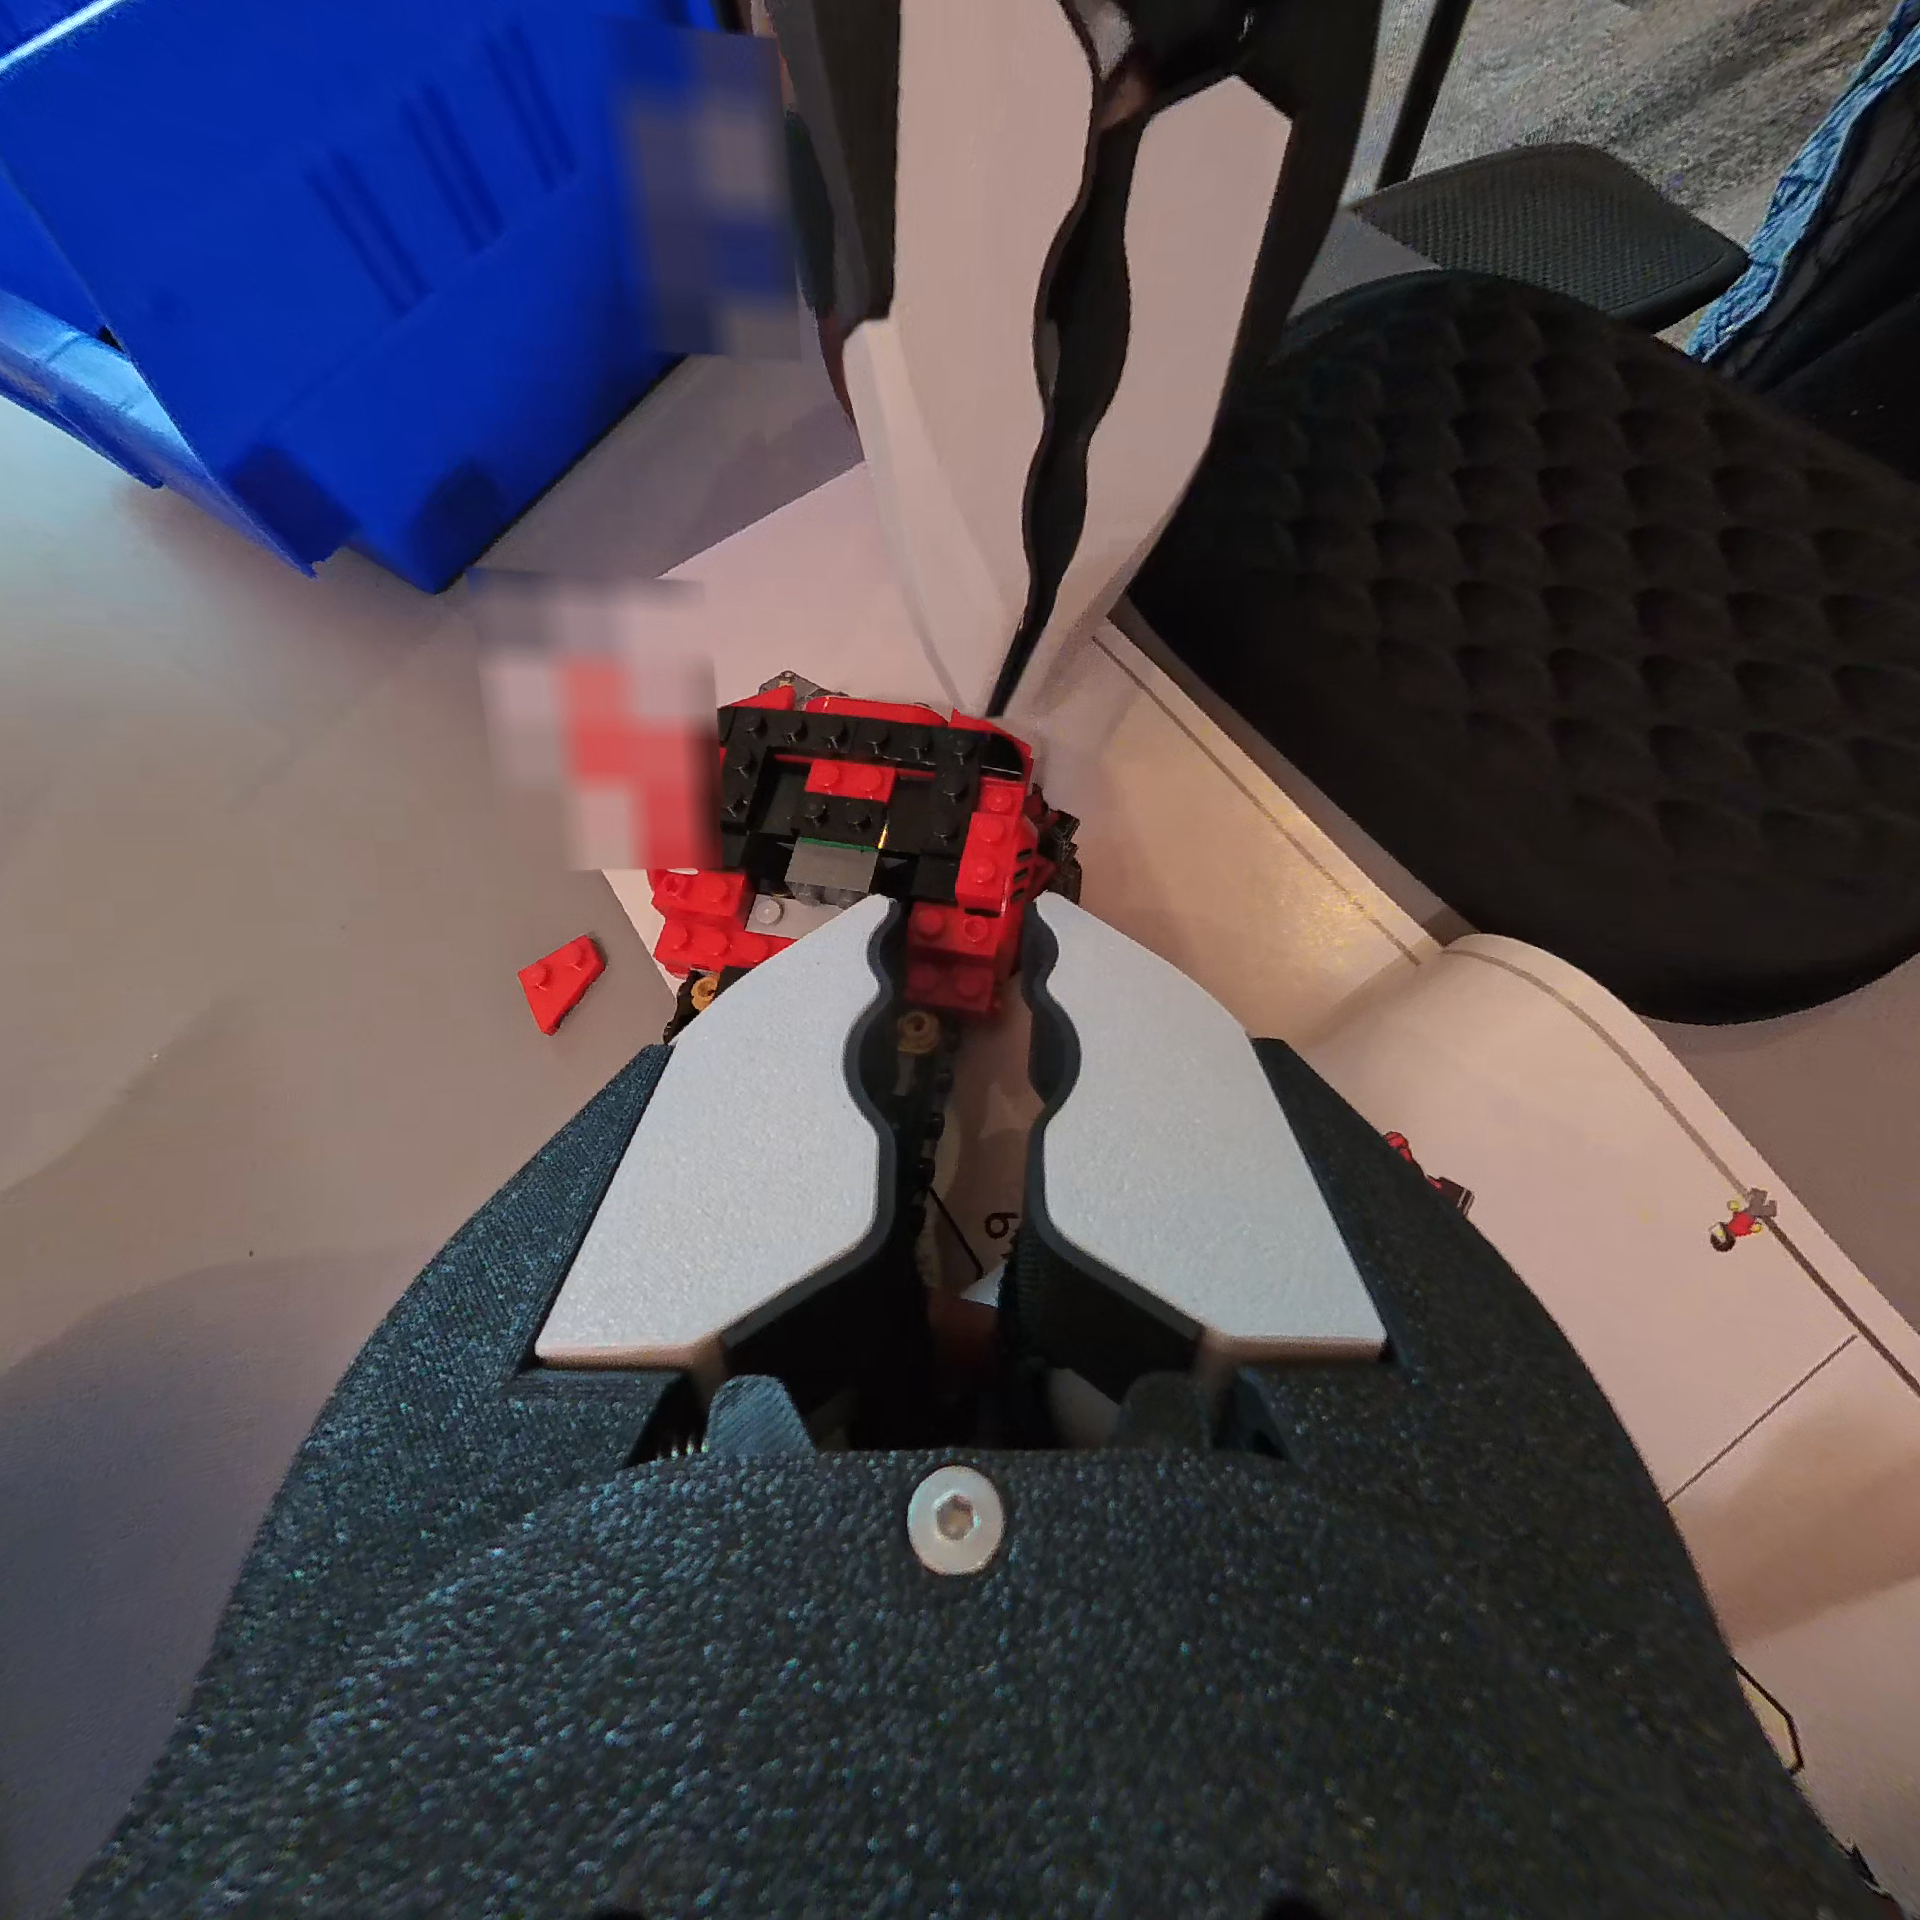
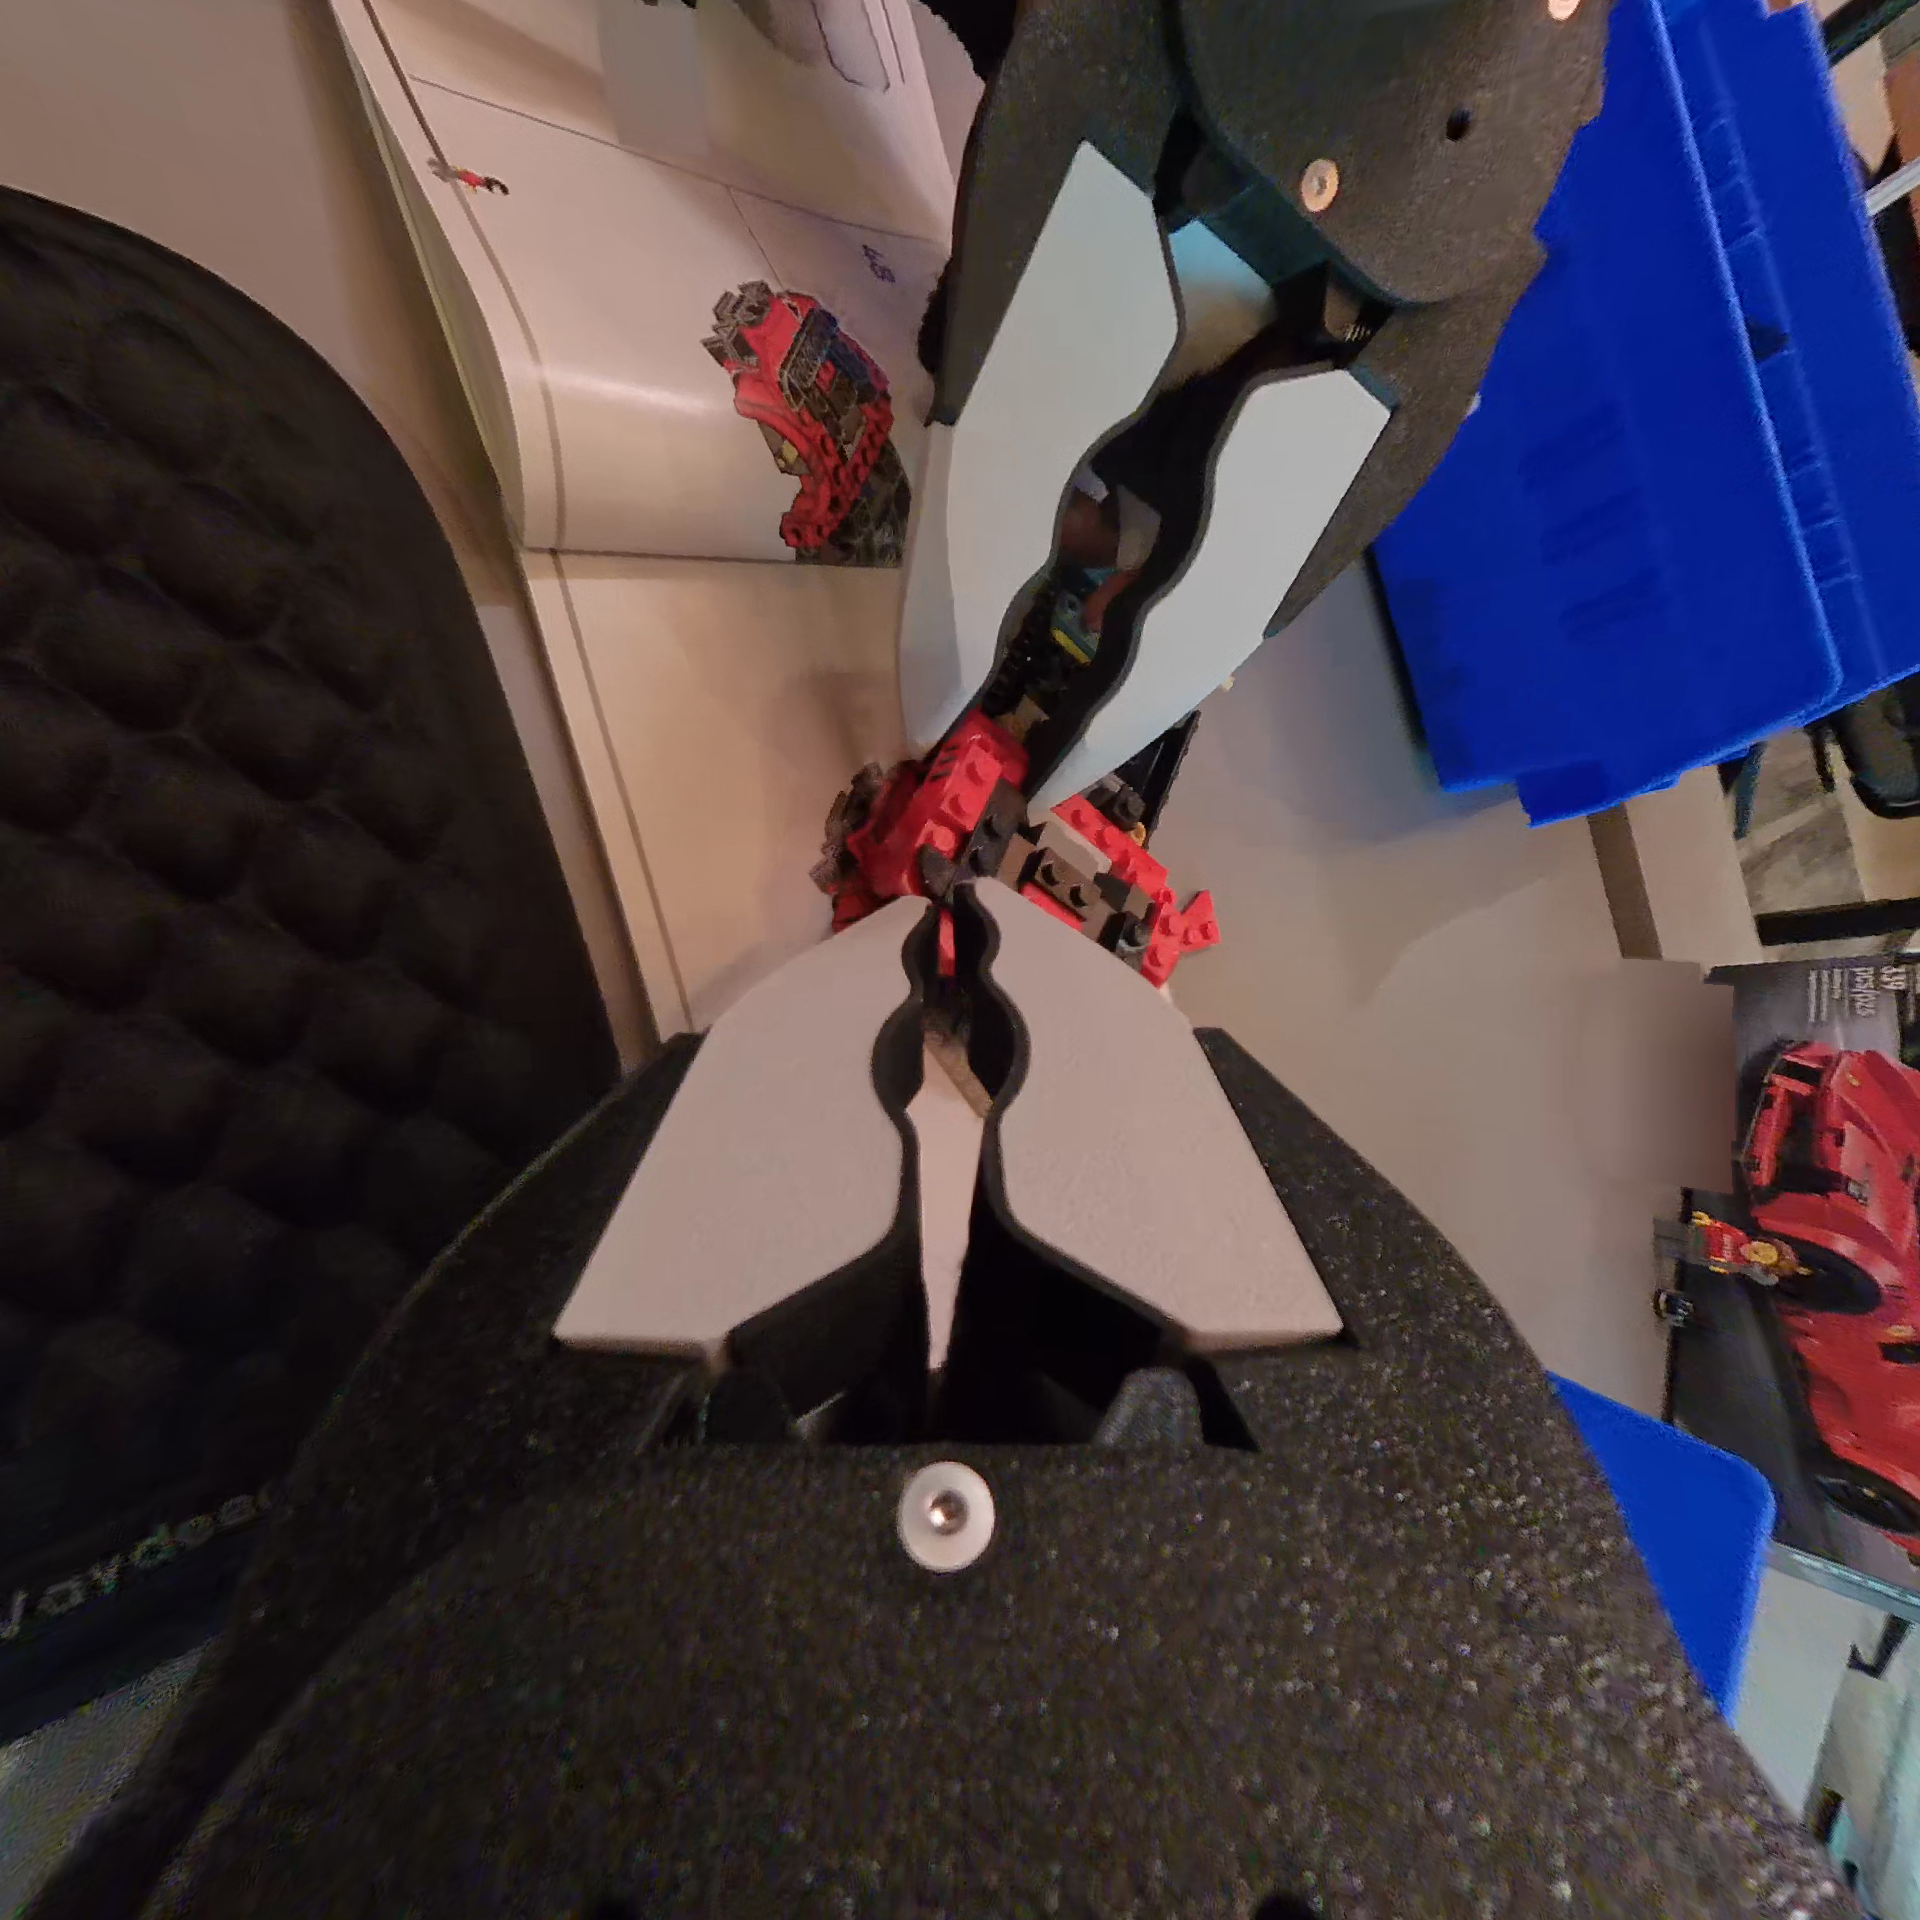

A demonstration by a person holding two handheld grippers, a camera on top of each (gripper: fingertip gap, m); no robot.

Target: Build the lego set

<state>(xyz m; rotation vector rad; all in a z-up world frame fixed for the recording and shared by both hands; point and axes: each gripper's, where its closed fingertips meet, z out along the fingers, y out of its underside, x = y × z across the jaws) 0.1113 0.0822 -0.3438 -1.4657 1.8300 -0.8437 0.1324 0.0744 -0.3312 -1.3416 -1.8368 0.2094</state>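
Note:
A red and black lego model (image 1: 862, 790) lies on the table beside an open instruction booklet (image 1: 1558, 1195). My left gripper (image 1: 966, 920) is shut on the model's near red brick section. My right gripper (image 1: 1003, 707) comes in from the far side, its tips on the model's far corner. In the right wrist view the right gripper (image 2: 951, 899) is almost closed on a thin black edge of the model (image 2: 1081, 873). The left gripper (image 2: 997, 758) clamps the red part from above. A loose red wedge plate (image 1: 559, 982) lies on the table by the model.
A blue bin (image 1: 364, 291) stands on the table behind the model, also in the right wrist view (image 2: 1662, 468). A black mesh chair (image 1: 1558, 623) sits past the table edge. The set's box (image 2: 1829, 1247) lies at the right. The booklet (image 2: 665, 312) shows a picture of the model. Less than 4 cm separates the two grippers' tips.

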